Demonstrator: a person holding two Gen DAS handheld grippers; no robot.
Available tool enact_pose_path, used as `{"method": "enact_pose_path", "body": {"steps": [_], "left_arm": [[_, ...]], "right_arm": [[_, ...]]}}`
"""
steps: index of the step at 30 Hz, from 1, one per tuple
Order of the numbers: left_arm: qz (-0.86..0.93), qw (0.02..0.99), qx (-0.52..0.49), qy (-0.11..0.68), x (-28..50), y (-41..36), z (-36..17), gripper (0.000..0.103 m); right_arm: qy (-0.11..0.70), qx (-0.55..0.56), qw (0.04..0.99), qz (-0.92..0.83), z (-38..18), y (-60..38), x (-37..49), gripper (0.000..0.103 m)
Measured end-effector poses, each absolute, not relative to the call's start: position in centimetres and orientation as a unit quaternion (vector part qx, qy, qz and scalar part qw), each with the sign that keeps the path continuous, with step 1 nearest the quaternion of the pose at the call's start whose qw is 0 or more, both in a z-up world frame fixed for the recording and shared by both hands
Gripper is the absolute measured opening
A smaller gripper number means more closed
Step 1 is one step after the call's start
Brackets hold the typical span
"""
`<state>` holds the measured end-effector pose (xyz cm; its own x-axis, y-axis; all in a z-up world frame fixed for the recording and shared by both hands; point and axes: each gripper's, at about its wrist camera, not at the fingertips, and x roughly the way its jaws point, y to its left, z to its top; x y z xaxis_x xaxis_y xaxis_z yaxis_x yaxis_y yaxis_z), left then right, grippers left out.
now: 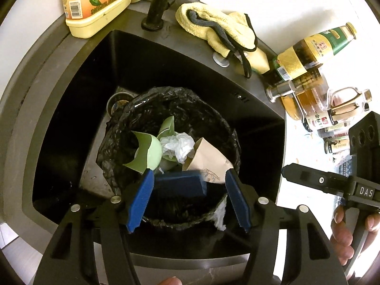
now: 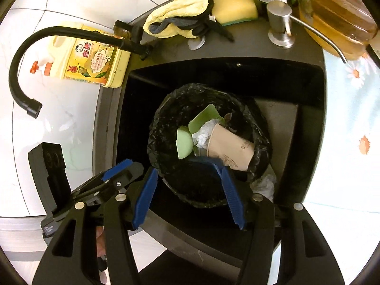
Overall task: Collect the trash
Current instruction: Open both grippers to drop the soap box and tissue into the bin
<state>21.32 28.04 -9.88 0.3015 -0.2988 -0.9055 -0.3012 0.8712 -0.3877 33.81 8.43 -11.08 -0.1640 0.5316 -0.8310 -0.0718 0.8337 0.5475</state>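
The bin (image 1: 133, 118), lined with a black bag, sits in the sink (image 1: 71, 109) and already holds a paper cup (image 1: 209, 159), tissue (image 1: 178, 144) and green scraps (image 1: 147, 152). The left gripper (image 1: 190, 199) and right gripper (image 2: 190, 194) hover over its near rim, fingers spread and pinching nothing. A dark blue piece (image 1: 180, 182) lies inside, just below. Next is probably the white tissue (image 1: 220, 216) outside the bin: come down beside the rim and pinch only the tissue, not the bag.

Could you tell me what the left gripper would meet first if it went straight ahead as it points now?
Probably the dark blue object lying in the black-lined bin, between the open left gripper fingertips; depth is uncertain.
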Motion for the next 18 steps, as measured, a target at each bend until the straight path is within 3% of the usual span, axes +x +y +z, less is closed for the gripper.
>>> {"method": "enact_pose_path", "body": {"steps": [18], "left_arm": [[-0.008, 0.774, -0.253, 0.581, 19.9, 27.1, -8.8, 0.061]], "right_arm": [[0.702, 0.151, 0.655, 0.235, -7.9, 5.9, 31.3, 0.06]]}}
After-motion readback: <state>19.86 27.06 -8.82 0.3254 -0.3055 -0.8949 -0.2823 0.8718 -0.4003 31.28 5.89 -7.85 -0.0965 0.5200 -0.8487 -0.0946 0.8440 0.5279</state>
